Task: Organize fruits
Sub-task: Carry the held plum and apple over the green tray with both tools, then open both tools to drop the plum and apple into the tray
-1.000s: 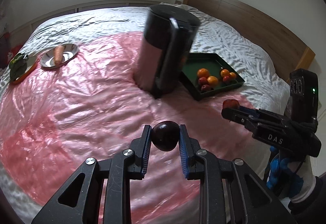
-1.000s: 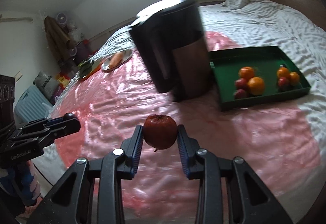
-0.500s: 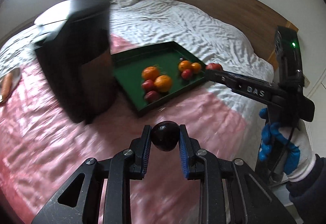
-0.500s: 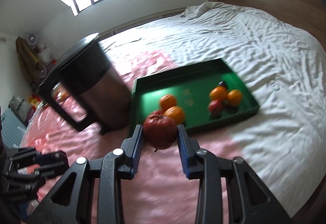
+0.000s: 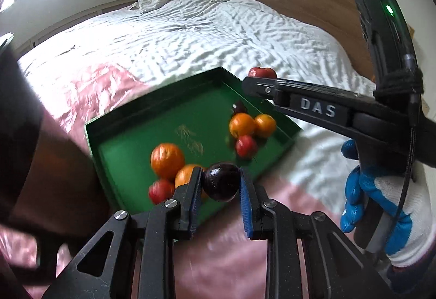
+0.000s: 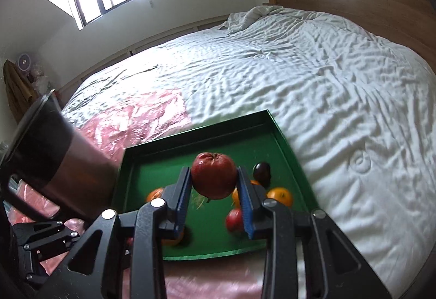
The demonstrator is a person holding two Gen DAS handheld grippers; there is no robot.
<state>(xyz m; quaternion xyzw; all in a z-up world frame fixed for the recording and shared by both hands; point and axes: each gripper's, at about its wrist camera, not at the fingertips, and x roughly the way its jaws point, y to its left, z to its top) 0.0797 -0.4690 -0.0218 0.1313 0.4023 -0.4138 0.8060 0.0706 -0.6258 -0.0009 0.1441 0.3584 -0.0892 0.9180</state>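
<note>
Carrying both fruits over the green tray [image 5: 114, 133]: the left gripper [image 5: 221, 184] is clamped on a dark plum [image 5: 221, 181] at the tray's near edge; the right gripper [image 6: 213, 179] is clamped on a red apple [image 6: 213, 175] above the tray's middle. Best approach imo: lower each into bare green floor, away from the piles, then let go low, since round, smooth fruit rolls. Oranges [image 5: 166, 160] w/ small red fruits sit near-left and far-right. Tray looks rigid w/ a low rim; glossy pink sheet [image 5: 103, 86], crinkled white bedding [image 6: 313, 75] beyond.
</note>
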